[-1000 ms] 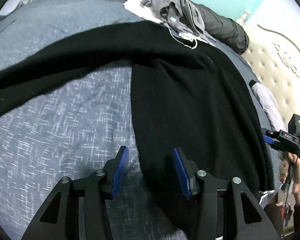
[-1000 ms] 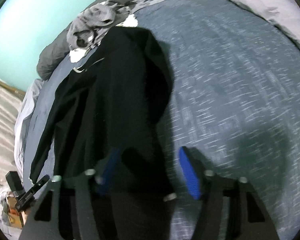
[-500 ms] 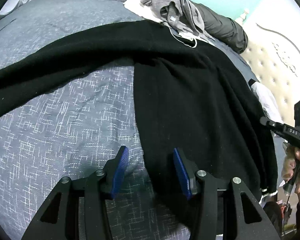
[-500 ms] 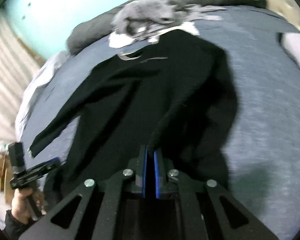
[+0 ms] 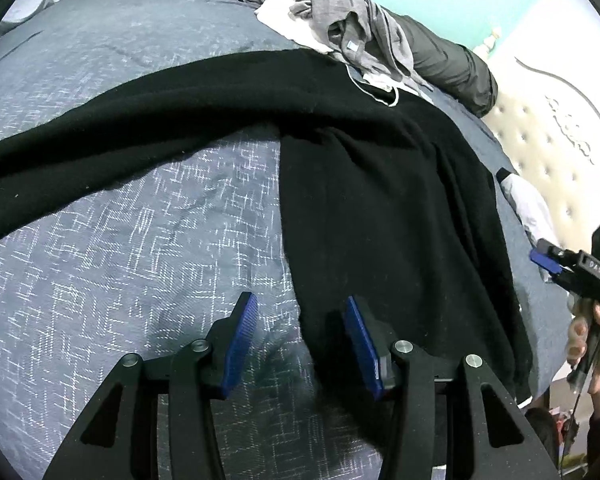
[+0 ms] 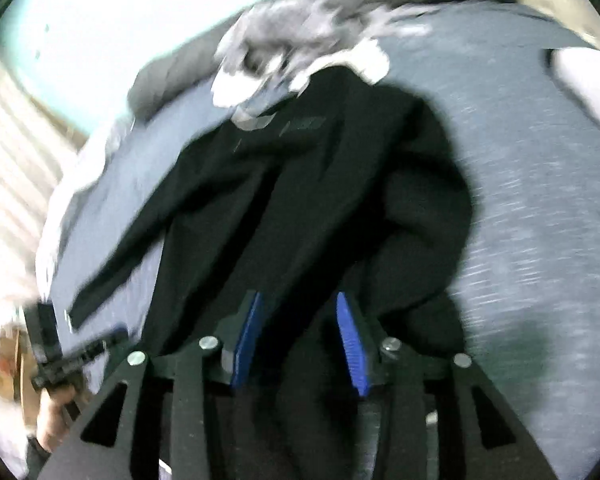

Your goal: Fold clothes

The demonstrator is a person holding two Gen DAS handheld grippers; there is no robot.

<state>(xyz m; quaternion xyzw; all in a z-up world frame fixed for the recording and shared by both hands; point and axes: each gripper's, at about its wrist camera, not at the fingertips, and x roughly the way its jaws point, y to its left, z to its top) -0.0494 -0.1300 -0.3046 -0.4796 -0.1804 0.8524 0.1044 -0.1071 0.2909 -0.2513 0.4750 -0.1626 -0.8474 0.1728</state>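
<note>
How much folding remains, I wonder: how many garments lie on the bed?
3. The black sweater is spread in the middle; a crumpled grey garment lies at its collar, on a white one. The pile may hide more.

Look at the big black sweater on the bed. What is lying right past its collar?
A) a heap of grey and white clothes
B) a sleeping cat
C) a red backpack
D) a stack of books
A: just beyond the neckline of the black sweater, a crumpled heap of grey and white clothes lies on the blue-grey bedspread.
</note>
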